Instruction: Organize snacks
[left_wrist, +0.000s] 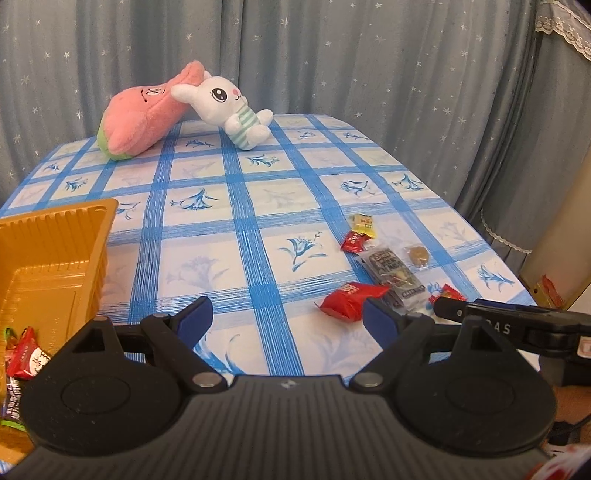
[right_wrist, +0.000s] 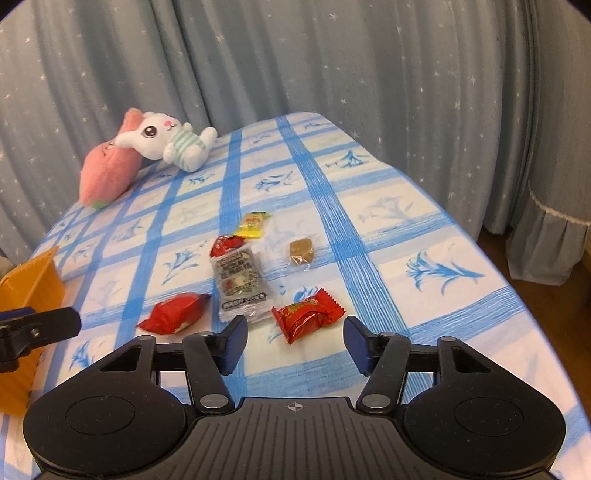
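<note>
Several wrapped snacks lie on the blue checked tablecloth: a red candy (right_wrist: 308, 314) just ahead of my open, empty right gripper (right_wrist: 295, 343), a red pillow pack (right_wrist: 173, 312) (left_wrist: 351, 299), a grey-black packet (right_wrist: 240, 282) (left_wrist: 395, 275), a small red pack (right_wrist: 226, 244), a yellow pack (right_wrist: 253, 223) (left_wrist: 364, 224) and a clear-wrapped brown sweet (right_wrist: 301, 251) (left_wrist: 417, 255). My left gripper (left_wrist: 286, 319) is open and empty, left of the red pillow pack. A golden tray (left_wrist: 55, 251) at the left holds a few snacks (left_wrist: 26, 354).
A pink plush (left_wrist: 140, 118) and a white rabbit plush (left_wrist: 225, 107) lie at the table's far end. Grey starred curtains (left_wrist: 332, 55) hang behind. The table's right edge (right_wrist: 517, 295) drops to a wooden floor.
</note>
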